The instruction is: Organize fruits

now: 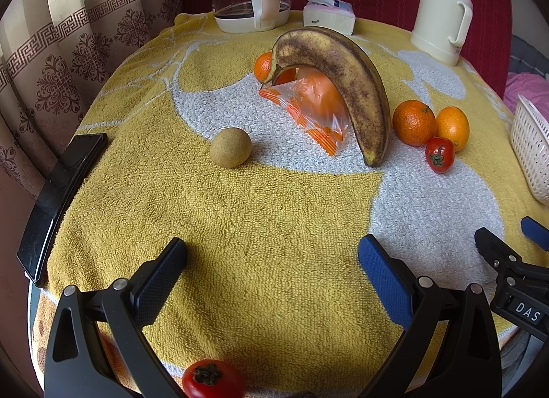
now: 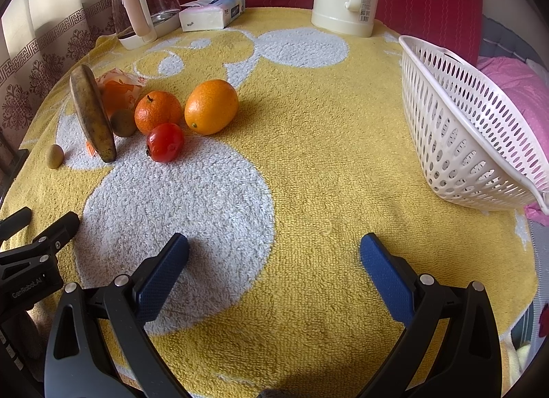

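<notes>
Both spread wide and empty, left gripper (image 1: 272,257) and right gripper (image 2: 274,254), above towel (image 2: 308,164); fruit clustered by banana (image 2: 92,113) at left, basket (image 2: 473,130) tilted at right, ready for loading.

Left tool (image 1: 272,254): matte black arched arms, silver rivet heads, one textured black pad (image 1: 161,278), one textured blue pad (image 1: 384,278). Right tool (image 2: 274,254): same black frame and silver rivets, both pads (image 2: 161,278) blue and dimpled. White lettering "DAS" and "GenRoboAI" on black housings.
</notes>
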The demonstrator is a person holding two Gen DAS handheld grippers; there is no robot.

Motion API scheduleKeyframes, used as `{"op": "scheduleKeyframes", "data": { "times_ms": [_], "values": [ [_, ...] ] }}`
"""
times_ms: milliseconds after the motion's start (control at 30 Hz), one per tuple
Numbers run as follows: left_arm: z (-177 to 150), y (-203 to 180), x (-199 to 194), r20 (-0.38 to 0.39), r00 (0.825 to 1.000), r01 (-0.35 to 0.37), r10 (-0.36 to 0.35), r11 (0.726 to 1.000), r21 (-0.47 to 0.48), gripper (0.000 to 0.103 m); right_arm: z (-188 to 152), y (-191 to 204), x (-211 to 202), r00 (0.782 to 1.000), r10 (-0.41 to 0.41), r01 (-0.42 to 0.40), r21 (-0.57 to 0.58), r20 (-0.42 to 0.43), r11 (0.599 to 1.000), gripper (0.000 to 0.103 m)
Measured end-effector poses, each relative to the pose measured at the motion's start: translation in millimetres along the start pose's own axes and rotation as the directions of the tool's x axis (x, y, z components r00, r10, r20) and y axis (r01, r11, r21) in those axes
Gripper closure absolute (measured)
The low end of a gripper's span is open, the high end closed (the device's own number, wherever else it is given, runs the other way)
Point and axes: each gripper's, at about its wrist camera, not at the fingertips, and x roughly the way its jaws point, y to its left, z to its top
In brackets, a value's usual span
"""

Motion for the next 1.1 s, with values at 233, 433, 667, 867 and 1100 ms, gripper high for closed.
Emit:
{"op": "scheduleKeyframes", "data": {
  "times_ms": [233, 433, 667, 867, 1100],
  "values": [
    [0, -1, 0, 0.001, 1.0, -0.008, 0.008, 1.0, 0.004, 0.005, 1, 1, 0, 1.0, 0.0, 0.0, 0.0, -0.001, 1.0, 0.002],
    [-1, -1, 0, 0.002, 1.0, -0.004, 0.004, 1.0, 0.002, 0.005, 0, 1, 1, 1.0, 0.001, -0.001, 0.0, 0.0, 1.0, 0.002],
    [-2, 2, -2, 0.008, 1.0, 0.013, -0.013, 1.0, -0.005, 0.005, 1, -1, 0, 1.0, 0.008, -0.008, 0.004, 0.002, 1.0, 0.002],
    [-2, 9, -16, 0.07, 0.99, 0.124, -0.122, 0.992, -0.018, 0.005, 1, -6, -7, 0.998, 0.059, -0.059, 0.025, 0.024, 0.998, 0.002],
    [-4, 6, -52, 0.182, 0.971, 0.148, -0.158, 0.987, 0.067, 0.005, -3, -1, -32, 0.973, 0.186, -0.187, -0.004, 0.139, 0.982, 0.002]
  ]
}}
